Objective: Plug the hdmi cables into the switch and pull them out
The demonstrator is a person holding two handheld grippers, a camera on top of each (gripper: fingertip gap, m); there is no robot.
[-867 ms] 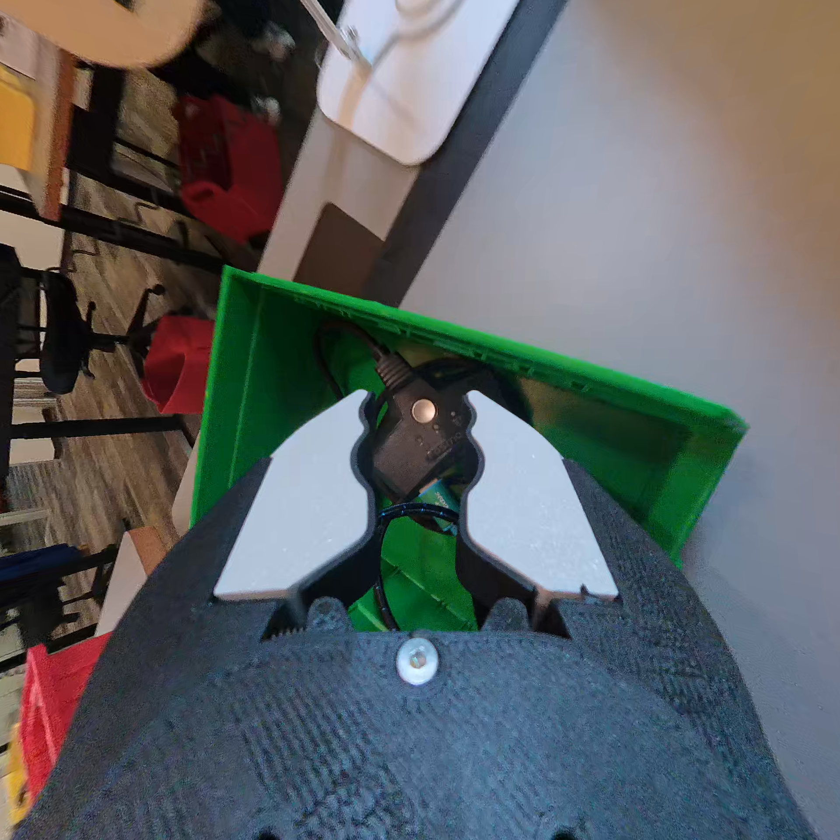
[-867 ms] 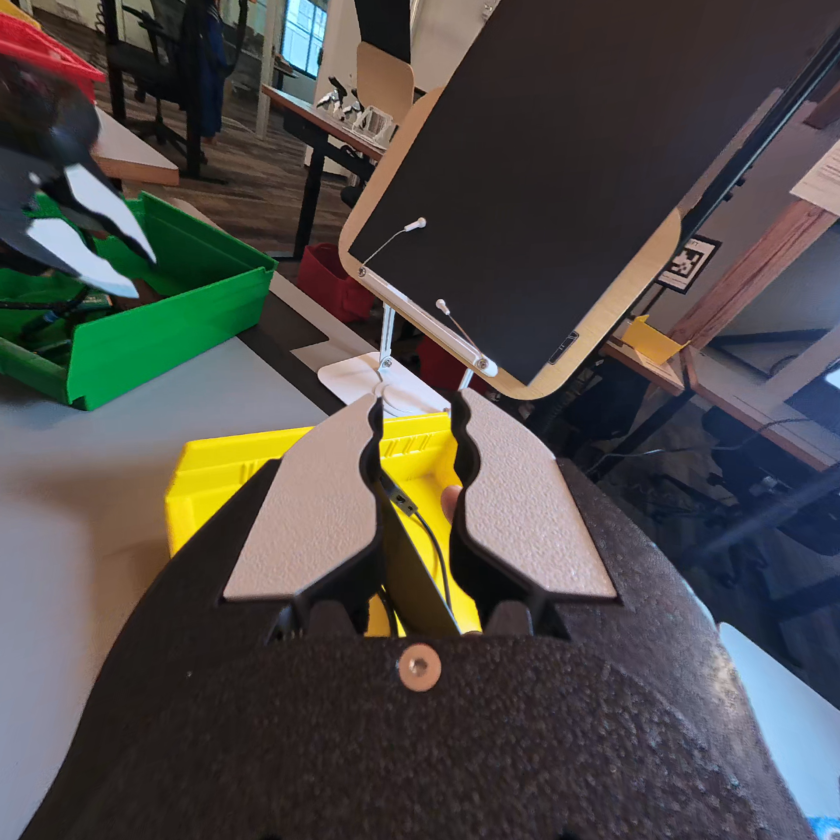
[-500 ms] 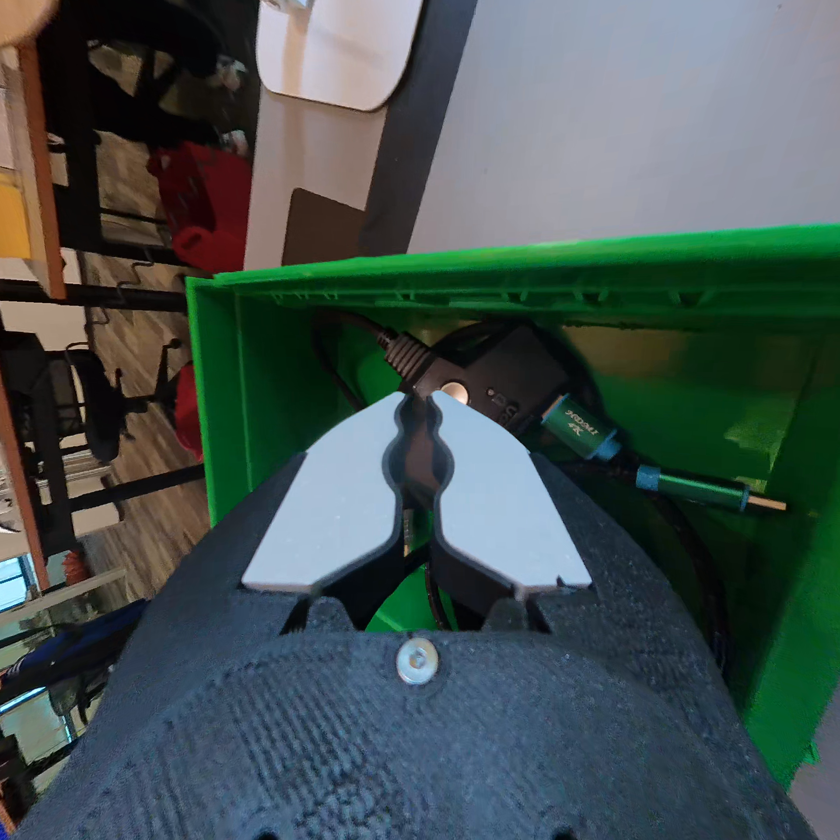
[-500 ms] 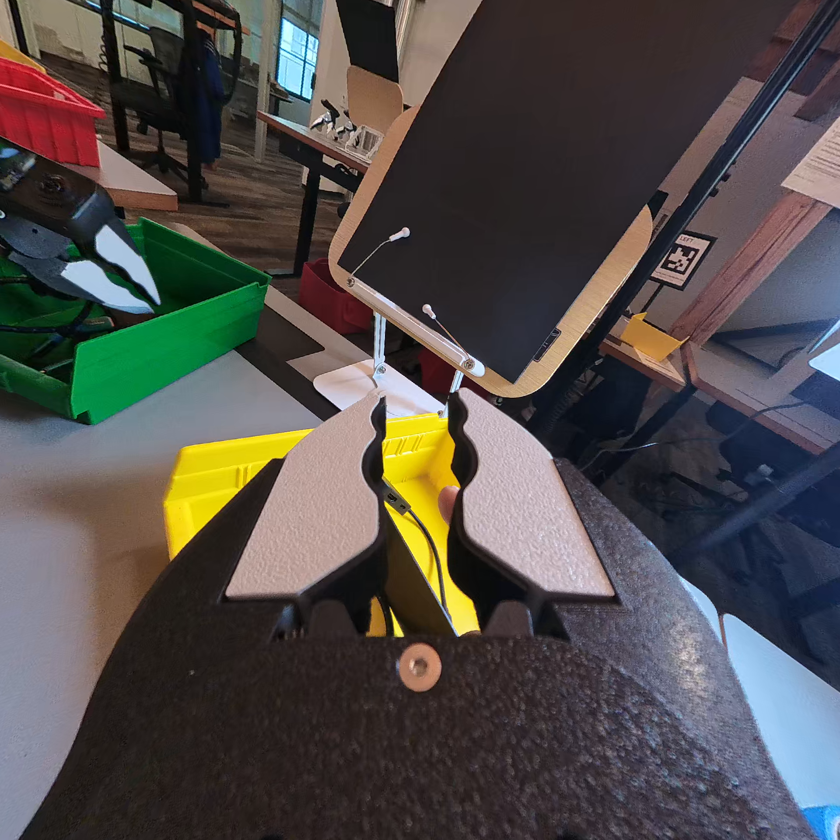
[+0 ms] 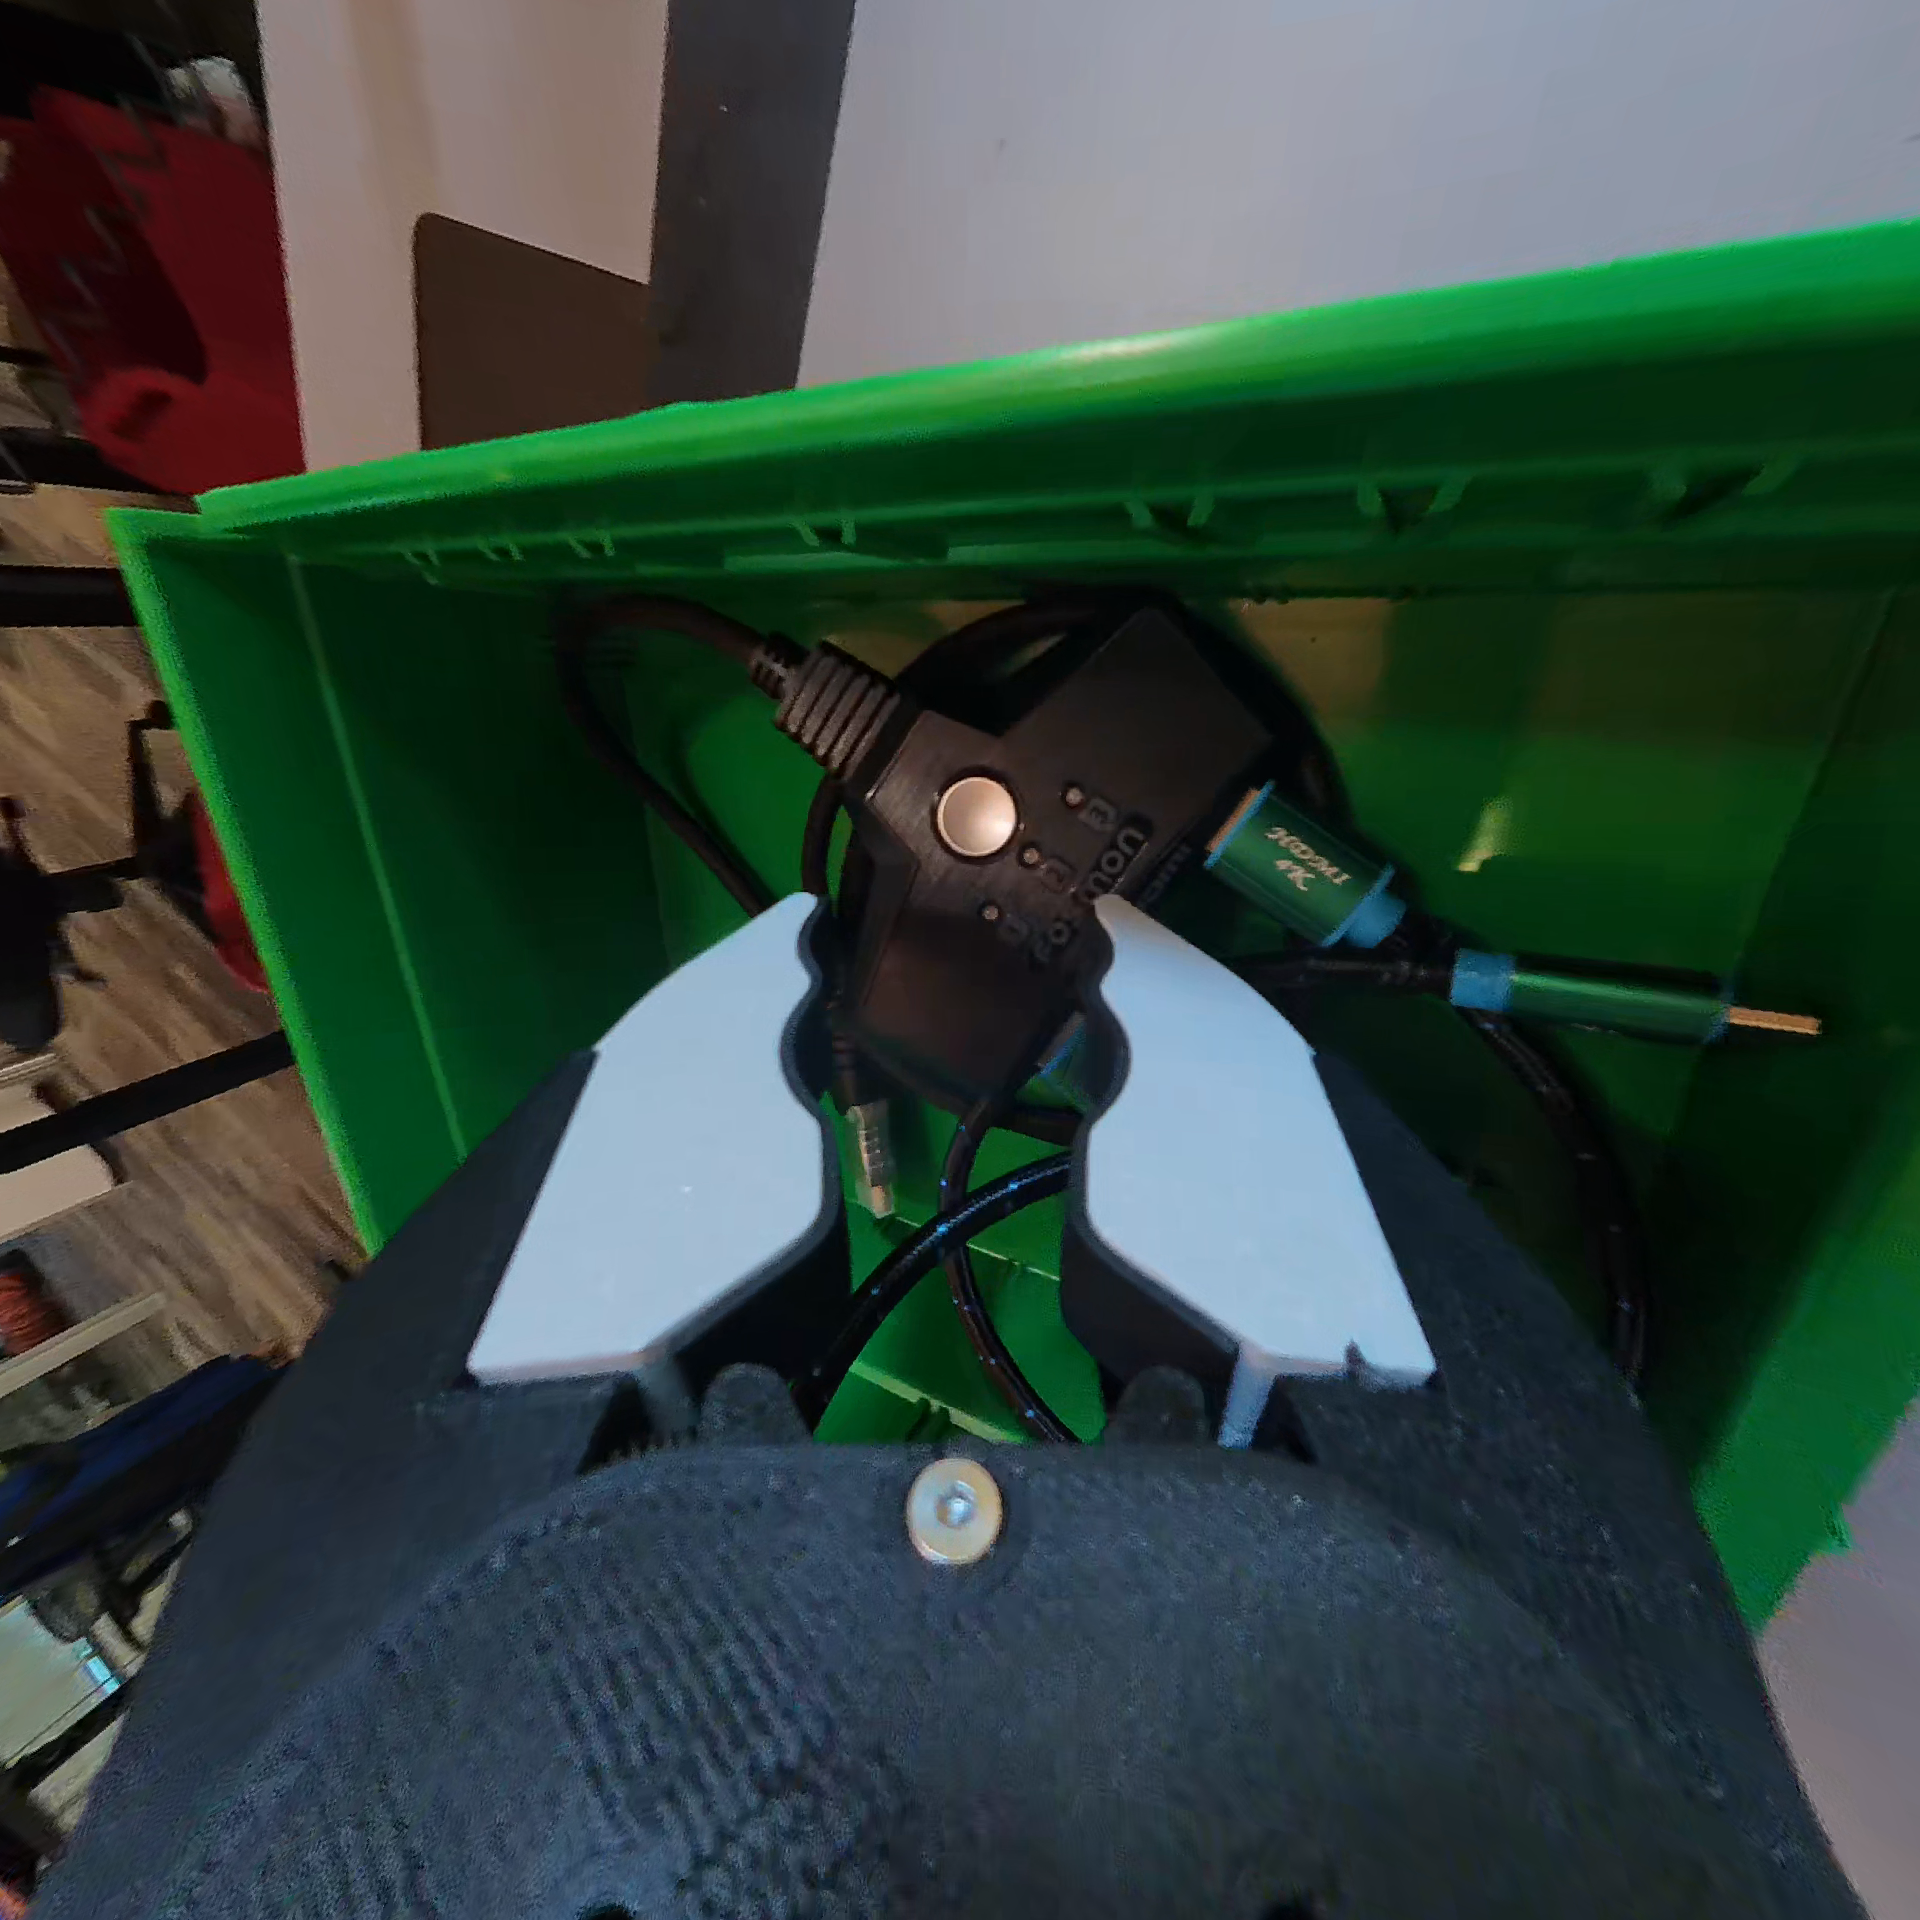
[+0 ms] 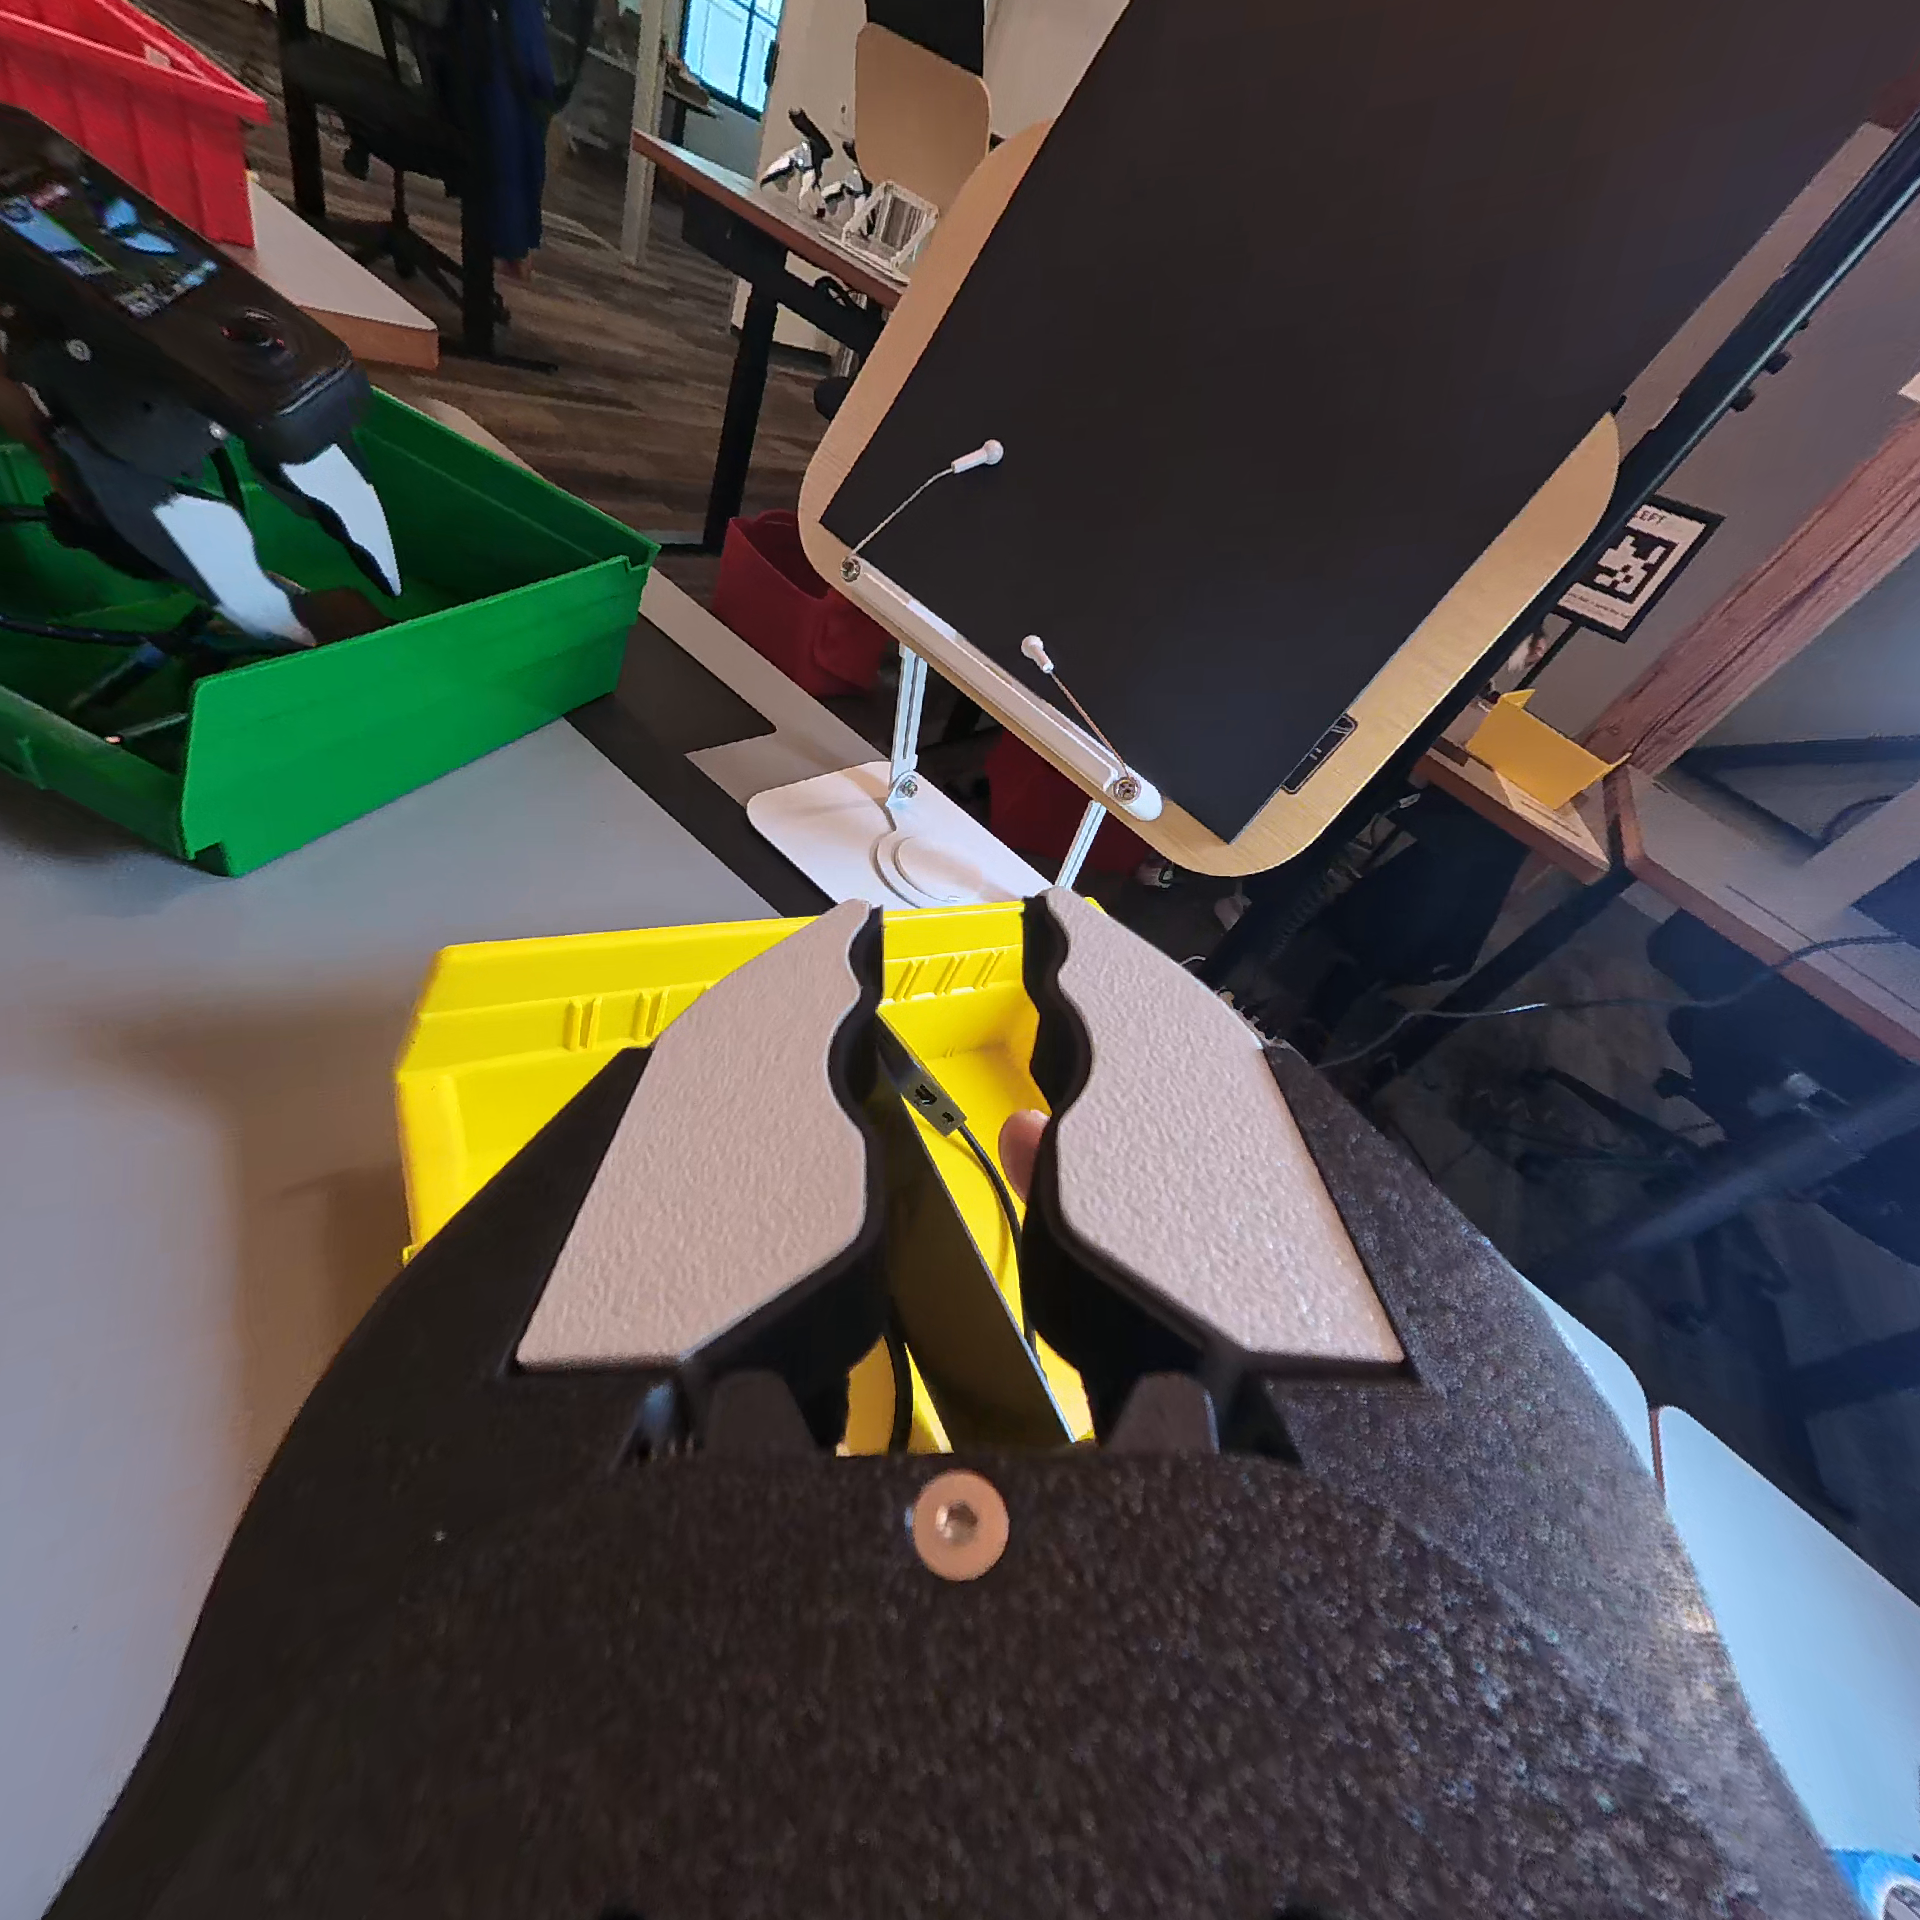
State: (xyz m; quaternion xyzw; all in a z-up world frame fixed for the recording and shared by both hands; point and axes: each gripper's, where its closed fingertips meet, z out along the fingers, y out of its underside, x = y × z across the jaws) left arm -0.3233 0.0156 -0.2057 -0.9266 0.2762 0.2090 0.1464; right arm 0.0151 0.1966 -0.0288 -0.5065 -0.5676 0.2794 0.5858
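Note:
The black HDMI switch [image 5: 1039, 821] lies in the green bin [image 5: 1039, 436] among black cables. A green HDMI plug [image 5: 1299, 873] sits at its right end. A second green plug [image 5: 1621, 1008] lies loose further right, and a silver plug [image 5: 871, 1153] lies under the fingers. My left gripper [image 5: 951, 914] is open, with its fingertips on either side of the switch's near end. It also shows in the right wrist view [image 6: 343, 613], dipped into the green bin [image 6: 416, 717]. My right gripper [image 6: 954, 909] is open a little above the yellow bin [image 6: 623, 997].
A thin black flat thing [image 6: 956, 1268] with a cable stands in the yellow bin, below the right fingers. A black board [image 6: 1299, 416] on a white stand [image 6: 831, 821] leans behind the yellow bin. A red bin [image 6: 114, 114] stands far left. Desks and chairs fill the room beyond.
My left gripper has gone from nearly shut to wide open and sits closer over the switch in the green bin. My right gripper has hardly moved.

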